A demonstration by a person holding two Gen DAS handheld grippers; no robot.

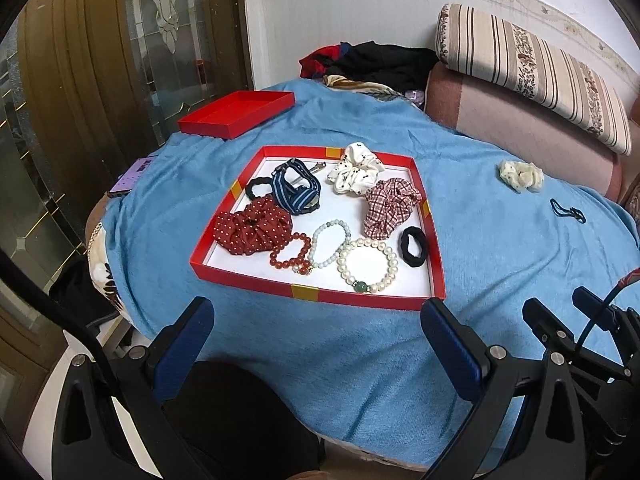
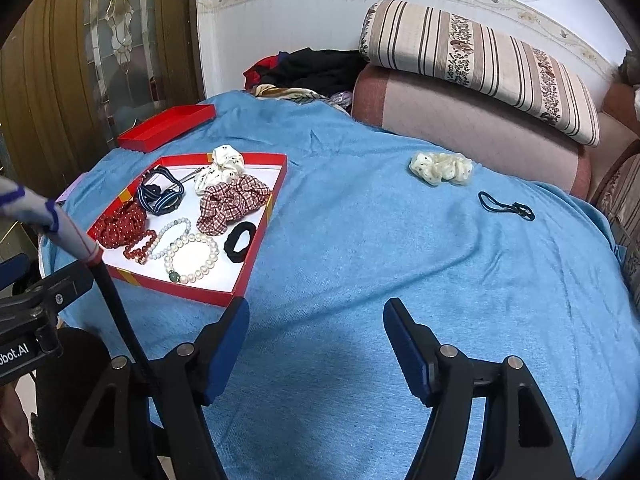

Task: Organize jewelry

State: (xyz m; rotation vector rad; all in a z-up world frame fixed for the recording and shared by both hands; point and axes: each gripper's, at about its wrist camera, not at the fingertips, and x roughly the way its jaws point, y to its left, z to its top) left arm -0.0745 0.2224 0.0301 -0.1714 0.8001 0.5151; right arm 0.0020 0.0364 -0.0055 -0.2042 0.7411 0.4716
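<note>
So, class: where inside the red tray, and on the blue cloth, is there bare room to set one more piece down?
In the red tray, bare white floor lies between the striped band and plaid scrunchie; the near side is crowded with bracelets. The blue cloth is open between the tray and the cream scrunchie.

Fuzzy matt cloth blanket [image 2: 400, 260]; glossy bead bracelet [image 1: 368, 266]; seemingly cardboard red tray [image 1: 316, 294].
</note>
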